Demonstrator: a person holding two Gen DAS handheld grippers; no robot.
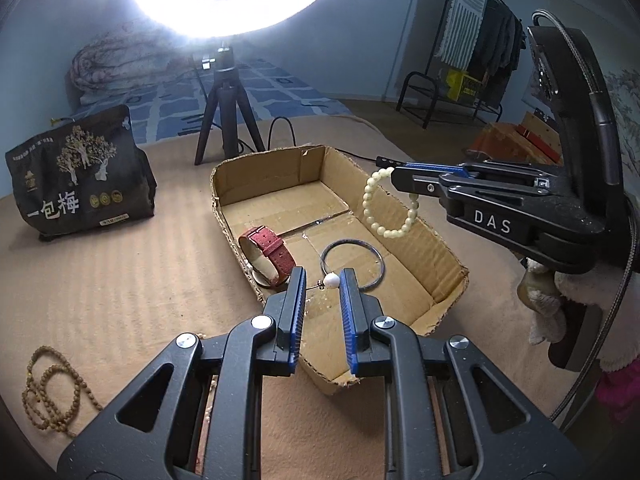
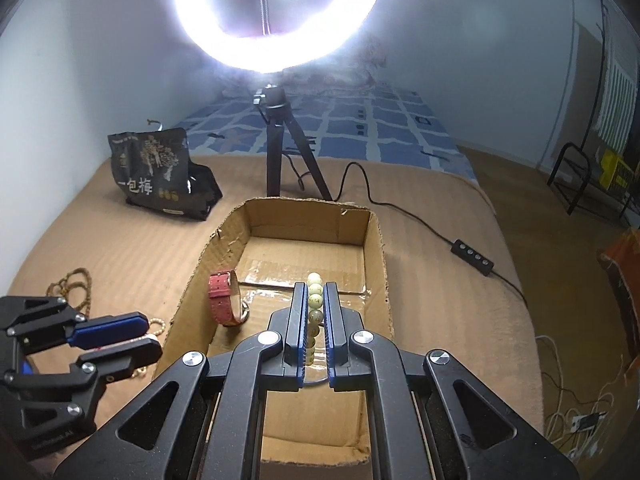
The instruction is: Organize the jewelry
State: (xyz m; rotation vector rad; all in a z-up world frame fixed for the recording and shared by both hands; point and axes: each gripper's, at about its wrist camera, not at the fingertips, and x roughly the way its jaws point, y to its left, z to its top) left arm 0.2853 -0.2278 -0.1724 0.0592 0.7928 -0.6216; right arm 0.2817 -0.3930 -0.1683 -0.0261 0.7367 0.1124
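Surface: tan ribbed blanket (image 1: 120,280) over a bed, a blue patterned sheet beyond it, pale blue walls; a clothes rack (image 1: 476,52) stands far right of the left gripper. Grippers, two: left gripper (image 1: 322,280), jaws narrowed on a white pearl bead (image 1: 331,280) with a thin pin sticking out of it, held at the fingertips over the near edge of the box; right gripper (image 2: 311,300), jaws pinched on a bracelet of pale cream beads (image 2: 314,301), which hangs as a loop from its tips above the box interior. Cardboard box (image 1: 436,256), one, open-topped, directly ahead of both grippers. Inside it: one red-strapped watch (image 1: 267,251), ahead-left of the left gripper's tips; one thin metal bangle (image 1: 353,265), lying flat just beyond the pearl. Brown bead necklace (image 1: 52,384), one, coiled on the blanket well left of the left gripper, outside the box. Other items: one dark snack bag (image 1: 76,184) far left; one ring light (image 2: 280,12) on a black tripod (image 2: 288,160) behind the box; one inline switch cable (image 2: 472,258) trailing right of the box. Box walls stand between the grippers and its floor.
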